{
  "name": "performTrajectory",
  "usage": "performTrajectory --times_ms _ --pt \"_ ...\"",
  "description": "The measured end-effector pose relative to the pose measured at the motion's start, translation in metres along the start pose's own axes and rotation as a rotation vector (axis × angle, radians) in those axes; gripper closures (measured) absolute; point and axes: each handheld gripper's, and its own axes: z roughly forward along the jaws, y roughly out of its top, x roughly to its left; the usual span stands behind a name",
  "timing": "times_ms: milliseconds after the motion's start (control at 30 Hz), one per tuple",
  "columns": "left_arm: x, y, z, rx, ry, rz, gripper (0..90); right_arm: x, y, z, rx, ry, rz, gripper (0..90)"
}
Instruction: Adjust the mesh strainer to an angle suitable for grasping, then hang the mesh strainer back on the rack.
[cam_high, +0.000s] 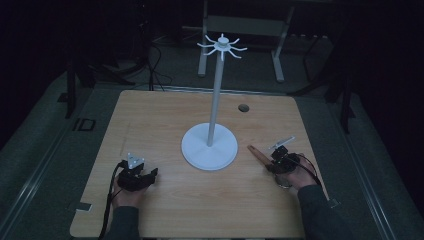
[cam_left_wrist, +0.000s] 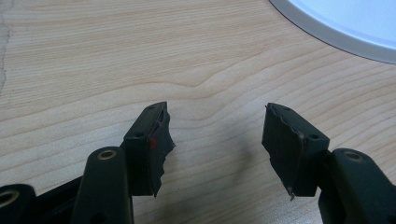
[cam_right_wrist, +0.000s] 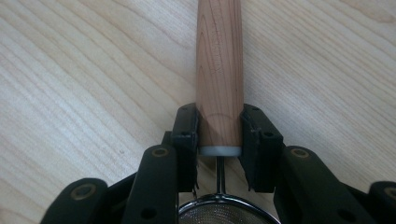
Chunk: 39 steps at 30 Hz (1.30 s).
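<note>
Two grippers rest low on my worktop (cam_high: 165, 200). My right gripper (cam_right_wrist: 219, 135) has its fingers (cam_right_wrist: 186, 135) clenched on the wooden handle (cam_right_wrist: 219, 70) of a small strainer (cam_right_wrist: 219, 212), right of the white stand (cam_high: 209, 146). My left gripper (cam_left_wrist: 217, 144) sits released, fingers spread over bare wood.

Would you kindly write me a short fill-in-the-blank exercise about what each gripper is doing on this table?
1. The right gripper is shut on the strainer's ____ handle.
2. The left gripper is ____ and holds nothing.
3. The white stand sits on a ____ base between the two grippers.
4. The strainer's mesh bowl lies on the ____ side of the right gripper.

Missing words: wooden; open; round; person's
</note>
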Motion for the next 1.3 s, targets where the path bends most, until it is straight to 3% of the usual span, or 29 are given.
performTrajectory --times_ms 667,1300 --pt "0.000 0.000 0.000 0.000 -0.002 -0.002 41.6 0.016 0.007 -0.013 -0.148 -0.027 -0.018 69.4" --pt "0.000 0.000 -0.001 -0.004 0.000 -0.001 41.6 0.028 0.015 -0.029 -0.311 -0.040 -0.007 69.4"
